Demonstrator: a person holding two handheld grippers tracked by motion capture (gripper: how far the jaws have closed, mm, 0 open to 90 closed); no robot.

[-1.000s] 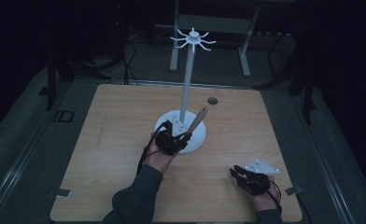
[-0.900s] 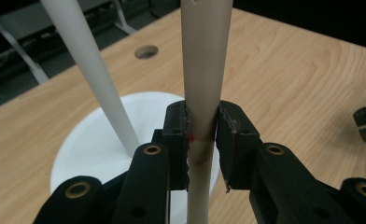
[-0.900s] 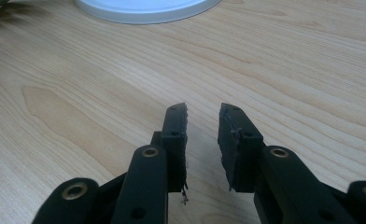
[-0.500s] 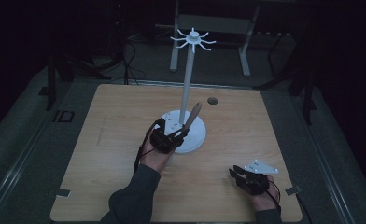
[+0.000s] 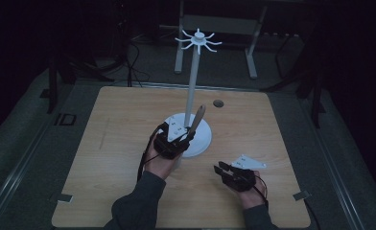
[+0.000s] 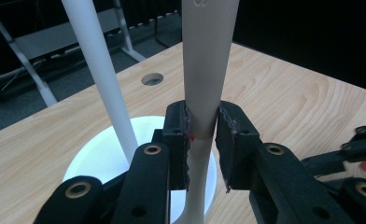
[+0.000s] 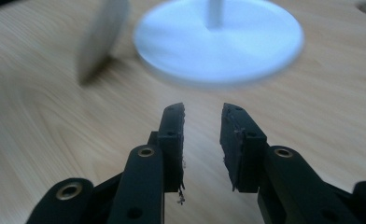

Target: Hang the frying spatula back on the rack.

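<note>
- one white stand [image 5: 193, 129] mid-desk [image 5: 119, 124]
- left claw [image 6: 202, 135] clamped on one pale handle [image 6: 208, 60]
- right claw [image 7: 202, 133] apart, holding nothing, near the desk's front edge

A light wooden tabletop [image 5: 119, 143] sits in a dark room, with a small round hole [image 5: 218, 103] near its far edge. Beyond that far edge, on a grey floor [image 5: 23, 158], stands a pale metal frame [image 5: 215, 24] with two legs, and dark cables [image 5: 133, 57] trail across the floor to its left. The letters "ID" [image 5: 64, 119] are marked on the floor just beside the tabletop's left edge.
</note>
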